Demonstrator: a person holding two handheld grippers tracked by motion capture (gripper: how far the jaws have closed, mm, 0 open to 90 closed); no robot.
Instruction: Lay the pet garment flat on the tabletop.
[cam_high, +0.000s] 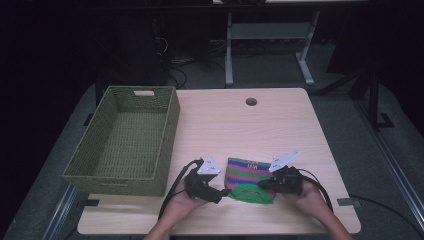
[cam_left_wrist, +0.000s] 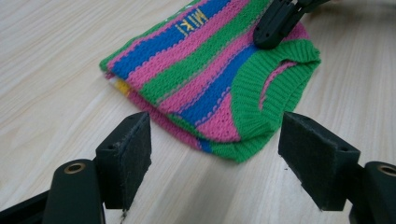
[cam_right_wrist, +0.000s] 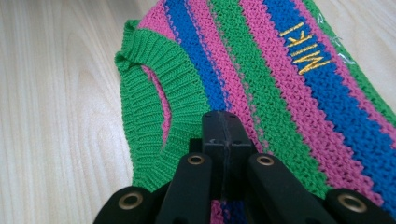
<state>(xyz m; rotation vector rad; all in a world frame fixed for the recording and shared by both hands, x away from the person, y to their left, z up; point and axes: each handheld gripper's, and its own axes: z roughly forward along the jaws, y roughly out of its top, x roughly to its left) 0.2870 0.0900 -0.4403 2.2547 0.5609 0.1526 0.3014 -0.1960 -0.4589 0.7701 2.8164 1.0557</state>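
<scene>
Careful: your right gripper (cam_right_wrist: 223, 140) is closed, tips pressing the folded striped sweater (cam_high: 248, 179) at the table's (cam_high: 280, 120) near edge, apparently pinning rather than pinching it, so dragging may undo the fold. Your left gripper (cam_left_wrist: 215, 156) holds nothing, jaws spread wide, low and level just short of the sweater's green hem (cam_left_wrist: 252, 112).

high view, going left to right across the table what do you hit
wicker basket → left gripper → striped knit sweater → right gripper
</scene>
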